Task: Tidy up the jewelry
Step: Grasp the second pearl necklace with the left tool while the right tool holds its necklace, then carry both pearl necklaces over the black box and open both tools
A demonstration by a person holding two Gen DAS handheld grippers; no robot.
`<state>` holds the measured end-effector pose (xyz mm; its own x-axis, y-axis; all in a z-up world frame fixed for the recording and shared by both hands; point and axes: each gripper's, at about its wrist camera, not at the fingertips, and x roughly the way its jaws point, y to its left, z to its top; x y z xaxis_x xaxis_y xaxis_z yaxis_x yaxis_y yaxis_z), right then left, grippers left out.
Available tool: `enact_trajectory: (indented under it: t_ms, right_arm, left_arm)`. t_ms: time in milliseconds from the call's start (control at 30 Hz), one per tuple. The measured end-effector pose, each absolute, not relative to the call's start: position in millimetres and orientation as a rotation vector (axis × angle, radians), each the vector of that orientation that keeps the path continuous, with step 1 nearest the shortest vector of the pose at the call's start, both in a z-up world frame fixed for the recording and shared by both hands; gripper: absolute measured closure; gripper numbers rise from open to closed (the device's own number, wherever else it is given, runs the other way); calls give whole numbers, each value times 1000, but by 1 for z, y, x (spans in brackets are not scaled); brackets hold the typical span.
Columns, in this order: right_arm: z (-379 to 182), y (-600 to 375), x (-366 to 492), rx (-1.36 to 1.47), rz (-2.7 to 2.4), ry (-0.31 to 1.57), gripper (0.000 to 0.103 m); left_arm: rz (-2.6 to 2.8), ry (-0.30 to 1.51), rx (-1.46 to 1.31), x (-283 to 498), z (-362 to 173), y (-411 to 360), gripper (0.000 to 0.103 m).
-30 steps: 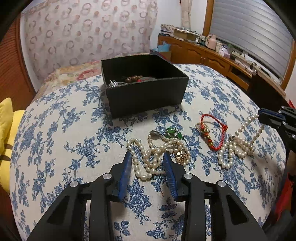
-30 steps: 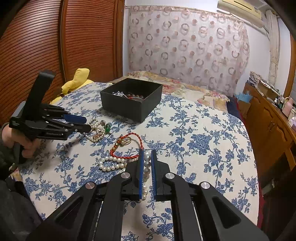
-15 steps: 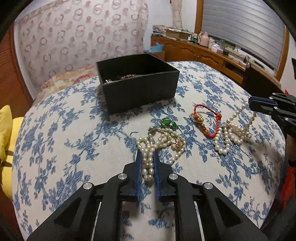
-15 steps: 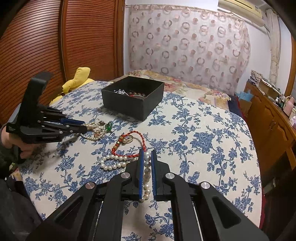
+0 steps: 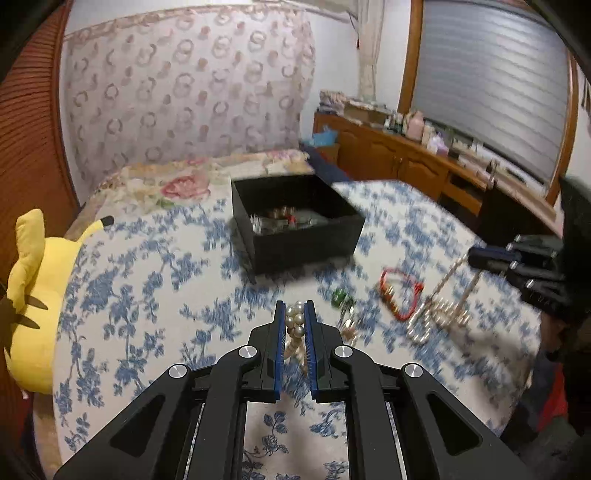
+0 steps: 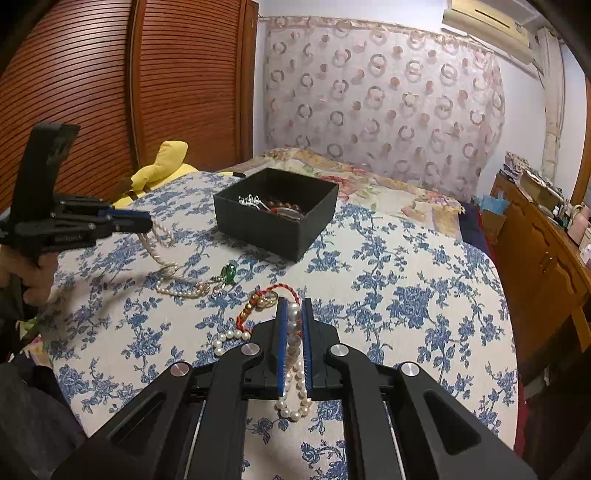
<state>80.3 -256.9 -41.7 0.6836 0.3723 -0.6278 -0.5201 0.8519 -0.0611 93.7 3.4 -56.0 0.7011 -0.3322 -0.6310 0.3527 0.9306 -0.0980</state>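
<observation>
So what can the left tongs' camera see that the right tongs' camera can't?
Only the left wrist view shows the window blind and the face side of the yellow plush toy. Only the right wrist view shows the wooden slatted doors and the air conditioner. Both show the black box with jewelry inside, the red bracelet, the green pendant, the flowery tablecloth, and a pearl necklace pinched in each tongs: left tongs, right tongs.

In the left wrist view, motion blur smears the blue-flowered tablecloth (image 5: pixel 155 295), the red cord bracelet (image 5: pixel 400 295) and the loose white pearl strand (image 5: pixel 439 314). The small pieces inside the black square box (image 5: pixel 295 221) (metal and dark beads, perhaps) are too blurred to tell apart.
</observation>
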Motion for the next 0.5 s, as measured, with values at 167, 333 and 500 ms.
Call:
enact_trajectory:
  t_ms: [167, 333, 500]
  right_arm:
    - [-26, -253, 79, -243, 520, 609, 95]
    - [-8, -250, 78, -238, 538, 570, 95]
    - [6, -247, 78, -240, 543, 537, 95]
  left_arm:
    - [-385, 629, 30, 92, -27, 2, 94]
    - [-391, 589, 30, 94, -7, 0, 94]
    - [-394, 566, 21, 95, 4, 0, 94]
